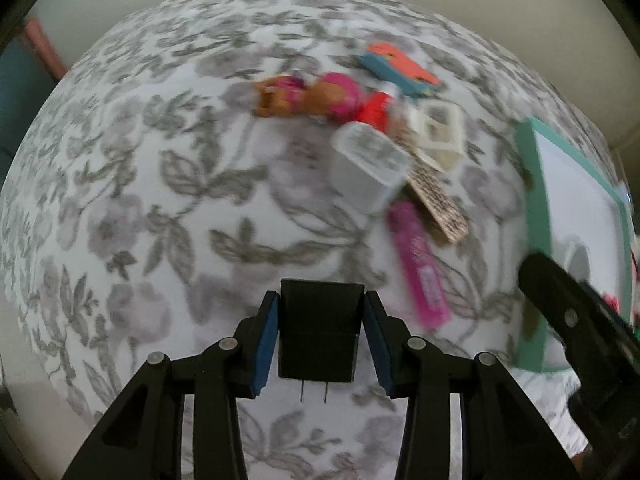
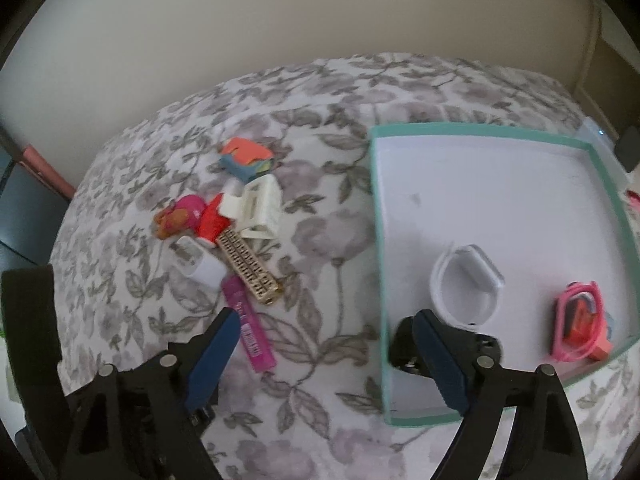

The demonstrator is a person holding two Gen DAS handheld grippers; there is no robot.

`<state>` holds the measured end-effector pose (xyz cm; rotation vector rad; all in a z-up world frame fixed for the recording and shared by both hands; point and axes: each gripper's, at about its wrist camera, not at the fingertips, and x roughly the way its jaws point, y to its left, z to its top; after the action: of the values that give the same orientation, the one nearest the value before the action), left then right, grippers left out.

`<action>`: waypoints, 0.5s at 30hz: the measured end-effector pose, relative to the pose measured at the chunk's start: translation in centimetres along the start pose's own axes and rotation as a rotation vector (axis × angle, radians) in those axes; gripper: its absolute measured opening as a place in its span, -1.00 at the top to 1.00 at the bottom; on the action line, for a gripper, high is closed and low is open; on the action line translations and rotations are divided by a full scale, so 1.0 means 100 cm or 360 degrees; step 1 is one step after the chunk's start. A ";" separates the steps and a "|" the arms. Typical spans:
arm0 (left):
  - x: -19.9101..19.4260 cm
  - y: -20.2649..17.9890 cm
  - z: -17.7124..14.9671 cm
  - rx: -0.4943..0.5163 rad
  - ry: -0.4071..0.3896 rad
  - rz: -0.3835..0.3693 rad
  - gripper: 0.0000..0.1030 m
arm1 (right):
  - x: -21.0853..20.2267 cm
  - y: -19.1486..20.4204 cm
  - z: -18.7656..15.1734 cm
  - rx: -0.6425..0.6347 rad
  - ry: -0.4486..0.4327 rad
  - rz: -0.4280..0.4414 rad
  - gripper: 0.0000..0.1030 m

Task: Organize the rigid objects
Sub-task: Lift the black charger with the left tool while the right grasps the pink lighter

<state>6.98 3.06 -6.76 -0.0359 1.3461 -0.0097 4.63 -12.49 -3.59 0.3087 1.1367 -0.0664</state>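
Observation:
My left gripper (image 1: 320, 336) is shut on a black plug adapter (image 1: 318, 336), prongs pointing down, held above the floral bedspread. A pile of small items lies ahead: a white charger cube (image 1: 366, 164), a pink tube (image 1: 420, 268), a gold comb (image 1: 438, 204), a white clip (image 1: 440, 136), a red cap (image 1: 374, 112), a pink-and-brown toy (image 1: 308, 96) and a teal-and-orange block (image 1: 400, 66). My right gripper (image 2: 324, 344) is open and empty over the near left edge of the teal-rimmed tray (image 2: 380, 280). The tray holds a white case (image 2: 466, 288) and a pink-framed item (image 2: 580, 322).
The tray (image 1: 536, 208) shows at the right in the left wrist view, with the right gripper's black arm (image 1: 576, 320) in front of it. The pile (image 2: 236, 224) lies left of the tray. A beige wall stands behind the bed. Dark furniture (image 2: 24, 208) is at far left.

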 end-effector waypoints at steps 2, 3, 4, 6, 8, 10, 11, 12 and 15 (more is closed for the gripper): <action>0.004 0.017 0.005 -0.0093 -0.0004 0.0000 0.16 | 0.003 0.005 -0.001 -0.0032 0.0009 0.0015 -0.68; 0.004 0.025 0.006 -0.0139 -0.0012 0.0001 0.16 | 0.004 0.007 -0.001 -0.0047 0.0013 0.0020 -0.67; 0.004 0.034 0.009 -0.0191 -0.0023 0.0006 0.16 | 0.006 0.010 -0.001 -0.0064 0.0017 0.0029 -0.66; 0.004 0.046 0.011 -0.0255 -0.0036 0.0037 0.16 | 0.010 0.015 -0.001 -0.0102 0.0030 0.0048 -0.62; 0.007 0.059 0.013 -0.0315 -0.0038 0.0046 0.16 | 0.015 0.022 -0.002 -0.0138 0.0047 0.0066 -0.55; 0.008 0.064 0.015 -0.0340 -0.0041 0.0041 0.16 | 0.021 0.029 -0.005 -0.0191 0.0072 0.0077 -0.50; 0.008 0.065 0.017 -0.0338 -0.0042 0.0044 0.16 | 0.024 0.033 -0.006 -0.0219 0.0080 0.0071 -0.44; 0.008 0.069 0.017 -0.0333 -0.0043 0.0045 0.16 | 0.028 0.037 -0.007 -0.0255 0.0092 0.0061 -0.41; 0.011 0.067 0.020 -0.0333 -0.0040 0.0047 0.16 | 0.037 0.048 -0.012 -0.0349 0.0115 0.0038 -0.29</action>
<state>9.06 9.78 -7.65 -0.1921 1.3181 0.1564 6.18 -7.19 -6.36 0.1301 1.2000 0.0906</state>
